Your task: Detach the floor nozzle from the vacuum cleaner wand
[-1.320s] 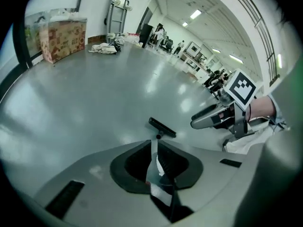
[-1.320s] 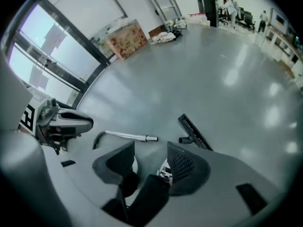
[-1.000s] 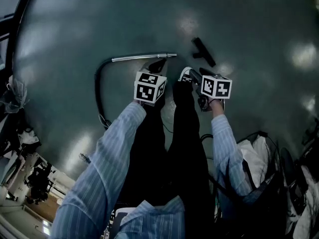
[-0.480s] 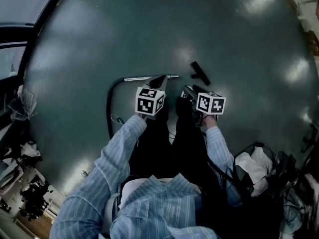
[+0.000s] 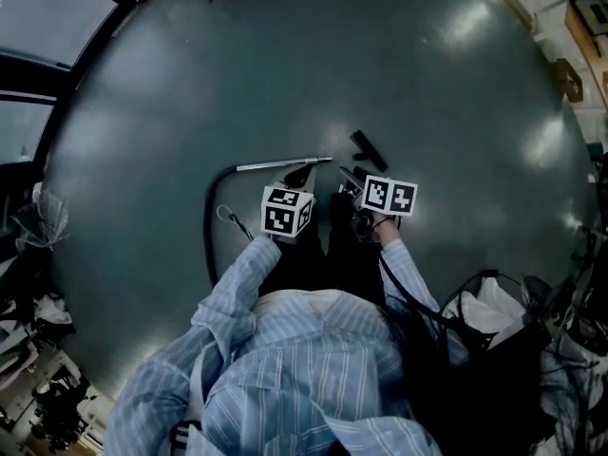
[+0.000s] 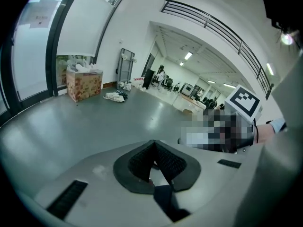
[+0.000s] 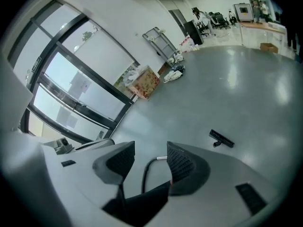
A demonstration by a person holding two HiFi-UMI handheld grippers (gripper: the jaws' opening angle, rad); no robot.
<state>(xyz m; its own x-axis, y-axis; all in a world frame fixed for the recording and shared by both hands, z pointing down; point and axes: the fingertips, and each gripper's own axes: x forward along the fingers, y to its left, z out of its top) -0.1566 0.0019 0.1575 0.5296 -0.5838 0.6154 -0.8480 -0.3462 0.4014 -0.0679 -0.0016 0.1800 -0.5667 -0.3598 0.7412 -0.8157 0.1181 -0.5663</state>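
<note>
Detach looked done: floor nozzle (image 5: 369,150) lay on the floor (image 5: 427,84) by itself, just clear of the wand (image 5: 285,163) tip, my left tool (image 6: 154,157) clenched on nothing, right tool (image 7: 149,162) released and empty, nothing obvious left.

Open floor (image 5: 285,74) lies ahead, broken by wand (image 5: 271,165), hose (image 5: 210,228) and floor nozzle (image 5: 369,150); bags (image 5: 489,307) crowd the right.

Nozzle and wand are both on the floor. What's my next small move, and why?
Probably stop and leave both parts alone: the nozzle lies apart from the wand's end, bare floor between them, so detaching looks done. The left hand-held gripper is shut and empty, the right hand-held gripper open and empty.
</note>
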